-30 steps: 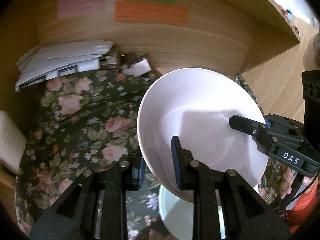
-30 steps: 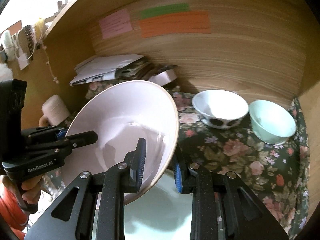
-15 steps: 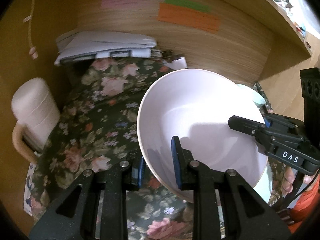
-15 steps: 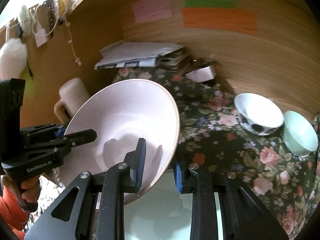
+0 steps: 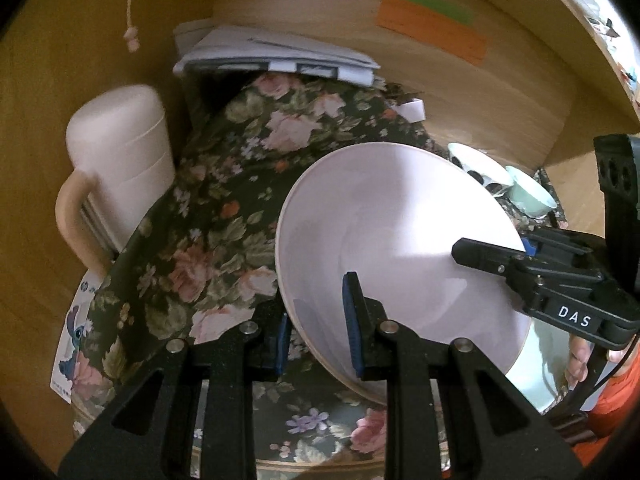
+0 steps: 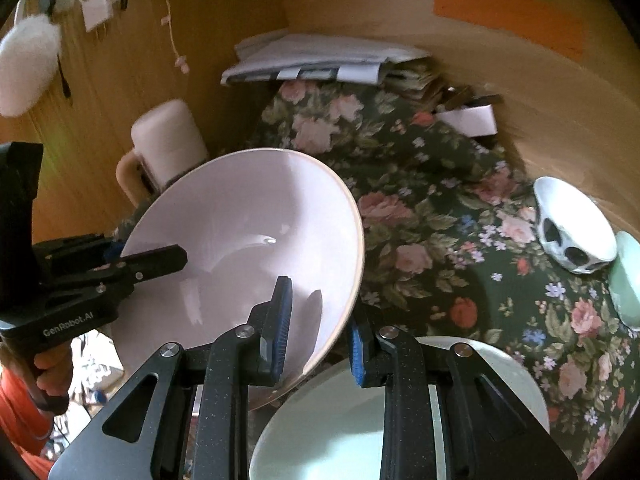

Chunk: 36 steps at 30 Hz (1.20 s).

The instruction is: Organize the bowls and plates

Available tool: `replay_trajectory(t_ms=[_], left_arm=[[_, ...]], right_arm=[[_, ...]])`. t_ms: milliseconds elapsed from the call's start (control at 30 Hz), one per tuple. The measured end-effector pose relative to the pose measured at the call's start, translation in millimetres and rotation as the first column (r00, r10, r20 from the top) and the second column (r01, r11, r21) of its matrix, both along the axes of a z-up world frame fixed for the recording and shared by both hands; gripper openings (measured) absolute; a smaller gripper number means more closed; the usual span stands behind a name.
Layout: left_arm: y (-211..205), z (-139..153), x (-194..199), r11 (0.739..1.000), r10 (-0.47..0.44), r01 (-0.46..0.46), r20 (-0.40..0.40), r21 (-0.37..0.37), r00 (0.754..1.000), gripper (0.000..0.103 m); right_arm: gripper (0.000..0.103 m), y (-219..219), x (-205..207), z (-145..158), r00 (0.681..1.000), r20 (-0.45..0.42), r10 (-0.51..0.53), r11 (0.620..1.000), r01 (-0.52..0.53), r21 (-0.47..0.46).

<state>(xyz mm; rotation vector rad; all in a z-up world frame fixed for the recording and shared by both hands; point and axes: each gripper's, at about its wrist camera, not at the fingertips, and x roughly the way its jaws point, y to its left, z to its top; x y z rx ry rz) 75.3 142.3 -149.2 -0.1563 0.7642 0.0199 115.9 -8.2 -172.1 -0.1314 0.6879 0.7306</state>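
- Here the pink bowl [image 5: 400,240] is held in the air, tipped on its side, above the floral-clothed worktop [image 5: 224,216].
- The left gripper [image 5: 318,330] has its jaws narrowed on the bowl's near rim, one pad inside the wall and one outside.
- The right gripper [image 6: 318,326] pinches the opposite rim the same way, so the bowl hangs between two thin edge grips.
- Below it, near the right gripper, lies a pale green plate [image 6: 332,436] on the cloth.
- Further off stand a white bowl with dark spots [image 6: 572,224] and, just beside it, a mint bowl [image 6: 626,280].
- A cream lidded mug [image 5: 120,160] stands at the left wall, with a stack of papers [image 5: 280,52] at the back.
- Risk: glazed rims are slick, so if the hands pull unevenly or one lets go early, the bowl could twist out and knock the plate beneath.
- A wide swing left could likely clip the mug.
- Readable writing: "DAS" on the right gripper in the left wrist view, "GenRobot.AI" on the left gripper in the right wrist view.
- The coloured notes [image 6: 508,12] on the back wall are too blurred to read.
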Motion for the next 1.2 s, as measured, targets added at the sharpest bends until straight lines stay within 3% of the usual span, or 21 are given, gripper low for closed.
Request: replay_trajectory(t_ms=[467,833,1000,1100,1200], left_arm=[[16,-35,5,0.999,0.033,-0.033,-0.056,-0.004,0.998,0.024],[17,-34,6,0.999,0.037,-0.037,-0.054,-0.004,0.998,0.024],[22,-21,4,0.998,0.062,-0.062,-0.022,0.002,0.998,0.024],[22,-11,2,0.997,0.075,-0.075,0.006,0.009,0.997,0.031],[18,5,-1,0.995,0.089,-0.092,0.058,0.042,0.994,0.048]], right_arm=[[0.026,26,12,-28,0.996,-0.087,0.018,0.997,-0.024,-0.072],[0.027,23,9,-26,0.996,-0.092,0.006,0.999,-0.01,-0.043],[0.028,10,5,-16,0.998,-0.068,-0.01,1.0,0.01,0.0],[0.032,0,1,-4,0.999,-0.027,-0.024,0.999,0.025,0.038],[0.043,-13,-5,11,0.998,0.023,-0.05,0.996,0.049,0.076]])
